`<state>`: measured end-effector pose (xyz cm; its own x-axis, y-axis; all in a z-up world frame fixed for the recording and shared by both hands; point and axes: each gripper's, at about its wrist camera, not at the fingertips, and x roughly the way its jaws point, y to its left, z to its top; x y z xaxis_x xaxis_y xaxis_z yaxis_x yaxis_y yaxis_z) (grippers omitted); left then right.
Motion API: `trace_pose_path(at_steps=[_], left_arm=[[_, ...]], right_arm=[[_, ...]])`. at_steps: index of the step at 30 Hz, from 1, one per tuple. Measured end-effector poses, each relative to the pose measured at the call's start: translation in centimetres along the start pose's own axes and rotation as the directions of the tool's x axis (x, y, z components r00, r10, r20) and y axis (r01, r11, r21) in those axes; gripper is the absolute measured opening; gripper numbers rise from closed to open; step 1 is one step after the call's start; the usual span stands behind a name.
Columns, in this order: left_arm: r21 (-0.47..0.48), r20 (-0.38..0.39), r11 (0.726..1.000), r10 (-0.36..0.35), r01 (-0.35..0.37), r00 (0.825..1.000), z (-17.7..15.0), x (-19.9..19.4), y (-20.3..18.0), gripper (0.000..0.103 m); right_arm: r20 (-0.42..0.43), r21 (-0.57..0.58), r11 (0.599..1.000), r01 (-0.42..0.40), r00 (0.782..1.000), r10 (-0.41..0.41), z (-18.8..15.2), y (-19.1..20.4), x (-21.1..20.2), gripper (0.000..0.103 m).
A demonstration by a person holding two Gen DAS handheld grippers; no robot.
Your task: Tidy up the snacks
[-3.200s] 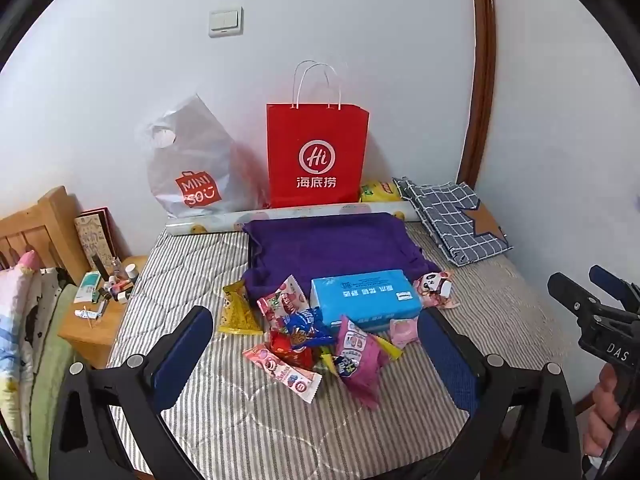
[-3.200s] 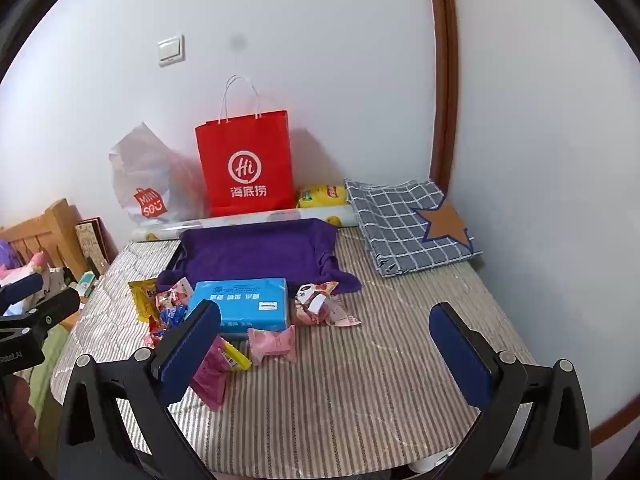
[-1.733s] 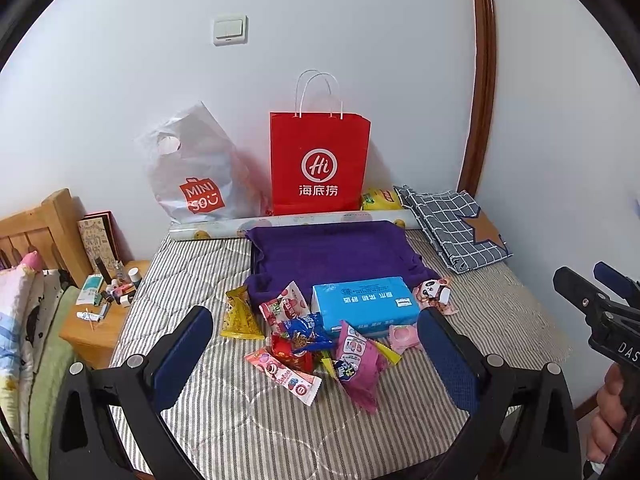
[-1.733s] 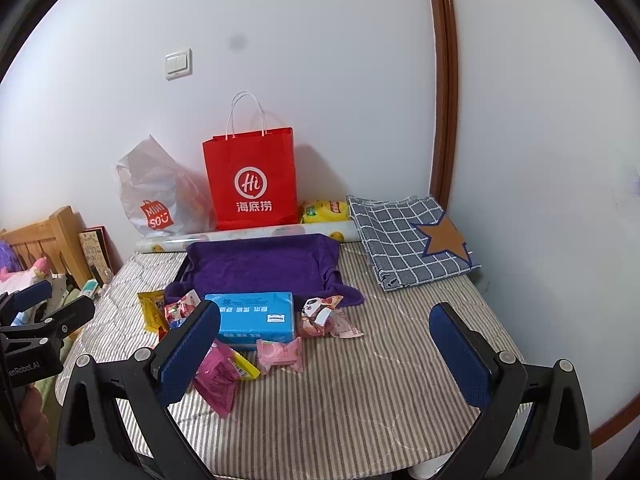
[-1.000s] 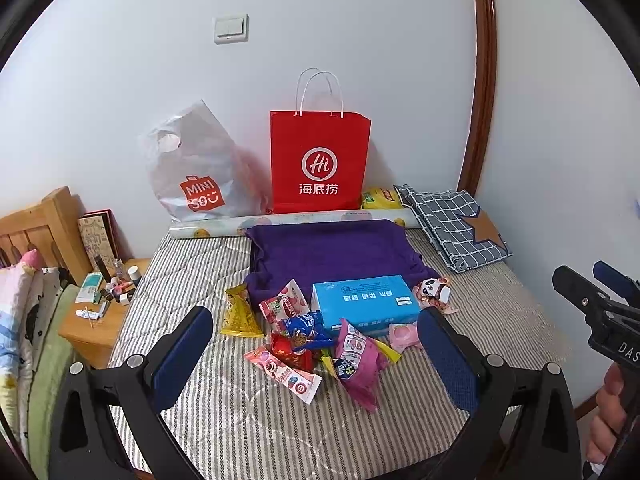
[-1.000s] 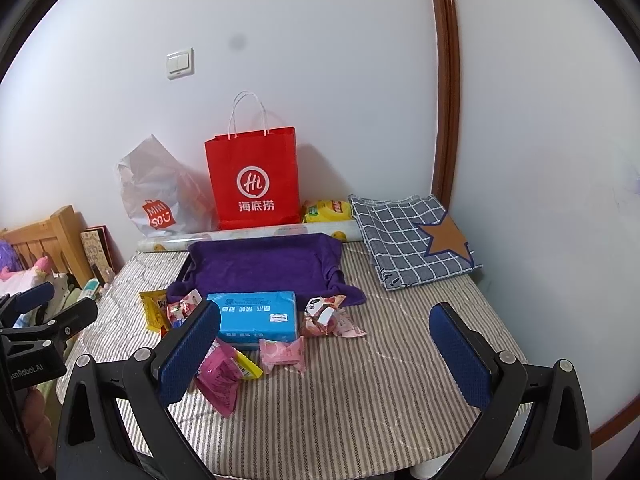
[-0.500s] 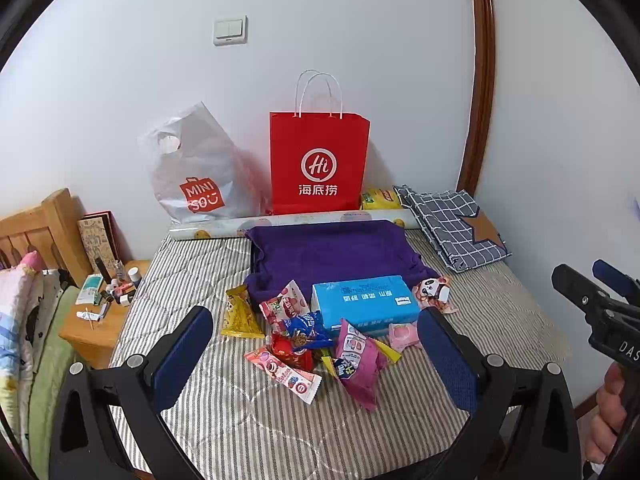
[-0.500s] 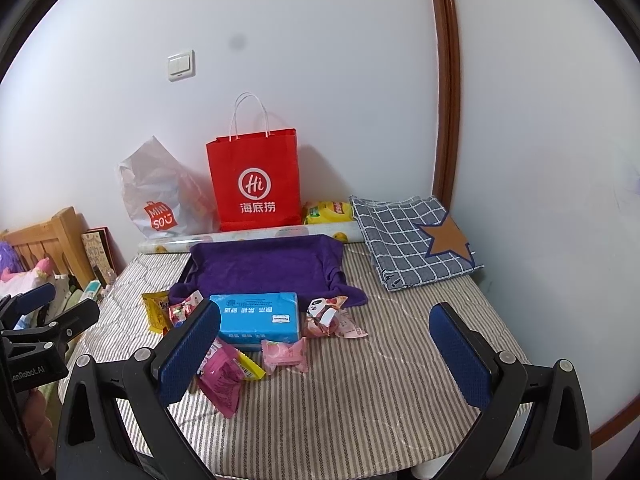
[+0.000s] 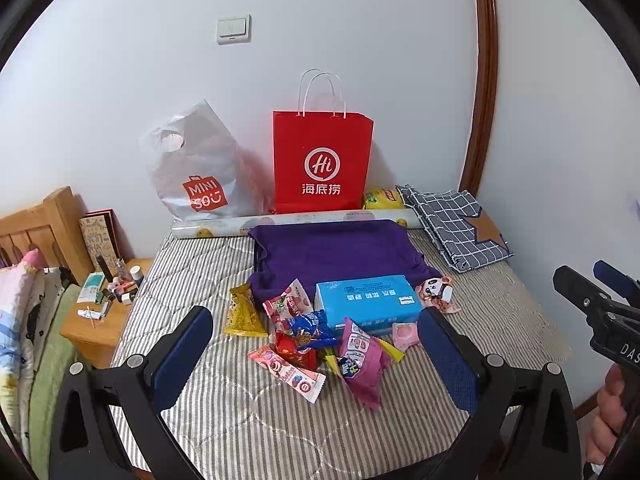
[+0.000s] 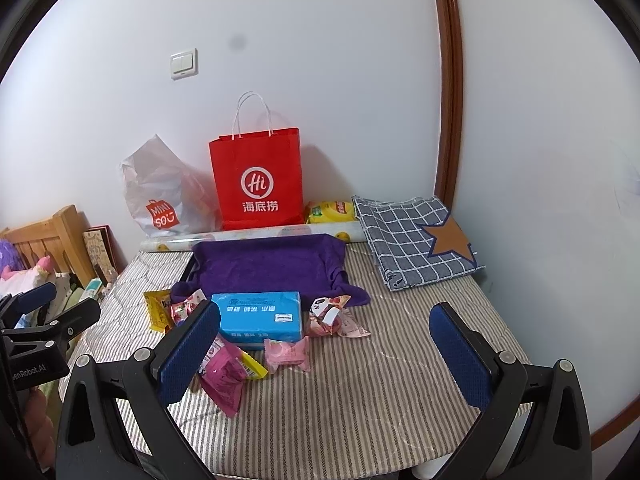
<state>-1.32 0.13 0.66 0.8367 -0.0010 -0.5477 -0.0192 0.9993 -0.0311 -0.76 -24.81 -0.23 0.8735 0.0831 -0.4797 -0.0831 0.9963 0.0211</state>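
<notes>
Several snack packets lie in a heap [image 9: 316, 340] on the striped mattress, beside a blue tissue box [image 9: 366, 302] [image 10: 258, 314]. A magenta packet [image 9: 362, 362] [image 10: 222, 376], a small pink packet [image 10: 286, 354], a panda packet [image 10: 332, 316] and a yellow packet [image 9: 242, 312] are among them. A tray covered by a purple towel [image 9: 332, 250] [image 10: 268, 264] lies behind. My left gripper [image 9: 316, 356] is open and empty, above the heap's near side. My right gripper [image 10: 324, 356] is open and empty, right of the heap.
A red paper bag [image 9: 322, 164], a white MINISO bag [image 9: 198, 176], a rolled sheet [image 9: 292, 222] and a yellow pack [image 10: 330, 212] stand by the back wall. A checked cloth [image 10: 416, 240] lies at the back right. A wooden nightstand [image 9: 104, 316] with toiletries is at the left.
Both views drifted slightly back and up over the last seconds. Nothing on the mattress has moved, and both grippers stay open.
</notes>
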Motion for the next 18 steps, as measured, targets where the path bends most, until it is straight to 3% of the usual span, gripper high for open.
trace_pose_path(at_steps=[11,14,18], left_arm=[[0.002,-0.007,1.000,0.016,-0.016,1.000,0.3,0.3,0.1,0.103],[-0.005,-0.015,1.000,-0.018,0.018,1.000,0.2,0.7,0.4,0.103],[0.002,-0.031,1.000,0.012,-0.012,0.999,-0.2,1.6,0.9,0.103]], right_arm=[[-0.004,-0.006,1.000,0.000,1.000,0.000,0.1,0.1,0.1,0.103],[-0.005,-0.011,1.000,0.022,1.000,-0.022,-0.1,0.0,0.4,0.103],[-0.035,-0.038,0.997,0.063,0.997,-0.064,-0.8,-0.1,1.9,0.103]])
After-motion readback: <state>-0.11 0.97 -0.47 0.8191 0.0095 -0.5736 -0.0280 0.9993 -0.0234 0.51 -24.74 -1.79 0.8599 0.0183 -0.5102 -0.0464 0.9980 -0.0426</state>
